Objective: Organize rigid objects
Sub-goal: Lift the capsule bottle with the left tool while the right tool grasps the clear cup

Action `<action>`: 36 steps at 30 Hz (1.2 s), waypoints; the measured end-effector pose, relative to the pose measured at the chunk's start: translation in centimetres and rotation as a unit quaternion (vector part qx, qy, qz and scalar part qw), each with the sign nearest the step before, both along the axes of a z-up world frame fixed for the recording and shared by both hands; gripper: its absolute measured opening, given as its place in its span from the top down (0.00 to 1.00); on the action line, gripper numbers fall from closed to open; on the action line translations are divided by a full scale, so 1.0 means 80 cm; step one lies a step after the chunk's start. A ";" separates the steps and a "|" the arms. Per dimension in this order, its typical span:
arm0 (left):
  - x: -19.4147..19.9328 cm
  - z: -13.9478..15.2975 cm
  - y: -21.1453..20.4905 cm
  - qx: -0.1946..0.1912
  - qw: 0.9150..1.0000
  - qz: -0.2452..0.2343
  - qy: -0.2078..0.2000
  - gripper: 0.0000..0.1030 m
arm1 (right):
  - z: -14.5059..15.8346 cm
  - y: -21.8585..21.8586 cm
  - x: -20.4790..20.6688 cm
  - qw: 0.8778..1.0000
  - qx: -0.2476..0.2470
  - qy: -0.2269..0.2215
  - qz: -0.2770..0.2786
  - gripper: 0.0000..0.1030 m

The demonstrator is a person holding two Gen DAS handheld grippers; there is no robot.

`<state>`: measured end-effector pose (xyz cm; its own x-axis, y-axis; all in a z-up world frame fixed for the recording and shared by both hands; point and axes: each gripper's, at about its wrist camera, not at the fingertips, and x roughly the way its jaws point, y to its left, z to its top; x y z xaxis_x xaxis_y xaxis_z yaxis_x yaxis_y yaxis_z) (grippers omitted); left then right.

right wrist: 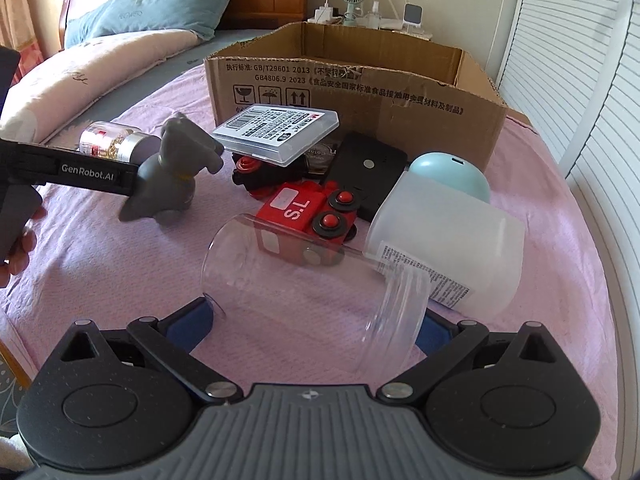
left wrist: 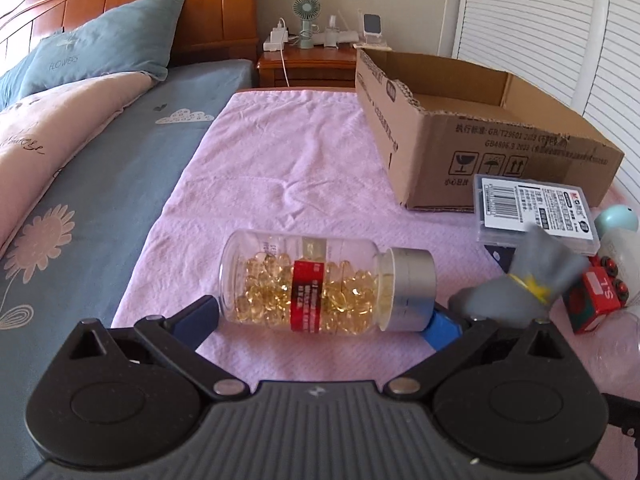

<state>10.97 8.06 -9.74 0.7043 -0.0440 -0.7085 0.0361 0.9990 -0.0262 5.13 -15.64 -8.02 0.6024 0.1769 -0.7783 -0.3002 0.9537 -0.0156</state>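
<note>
A clear bottle of yellow capsules with a silver cap lies on its side on the pink cloth, held end to end between the fingers of my left gripper. It also shows in the right wrist view. My right gripper has its fingers against both ends of a clear empty jar lying on its side. A grey toy dog stands between the two, also in the left wrist view. An open cardboard box sits behind the pile.
A red toy train, a clear plastic case with a barcode label, a black flat device and a frosted bottle with a blue cap lie before the box. Bed, pillows and nightstand stand behind; slatted doors at right.
</note>
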 end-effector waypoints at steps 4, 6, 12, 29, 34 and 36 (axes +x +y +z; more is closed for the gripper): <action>0.002 0.001 -0.002 0.001 1.000 0.007 -0.001 0.00 | 0.000 0.000 -0.002 1.000 0.002 -0.004 -0.004 0.00; 0.004 0.003 -0.005 0.011 1.000 0.006 -0.009 0.00 | -0.001 0.000 -0.003 1.000 0.003 -0.008 -0.004 0.00; 0.003 0.012 -0.013 0.040 0.999 -0.004 -0.032 0.01 | 0.000 0.000 -0.004 1.000 0.002 -0.005 -0.010 0.00; 0.003 0.016 -0.016 0.058 0.997 -0.042 -0.033 0.03 | 0.023 0.036 0.014 1.000 0.013 0.027 0.006 0.00; 0.006 0.018 -0.012 0.061 0.997 -0.041 -0.030 0.03 | 0.023 0.037 0.009 0.999 -0.014 0.029 -0.003 0.00; 0.006 0.019 -0.014 0.066 0.996 -0.044 -0.032 0.03 | 0.022 0.034 0.007 0.999 -0.018 0.031 -0.007 0.00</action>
<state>11.46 6.94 -8.26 0.7463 -0.0168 -0.6654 0.1214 0.9863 0.1113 5.67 -12.91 -6.28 0.5552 0.1406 -0.8198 -0.2881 0.9571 -0.0310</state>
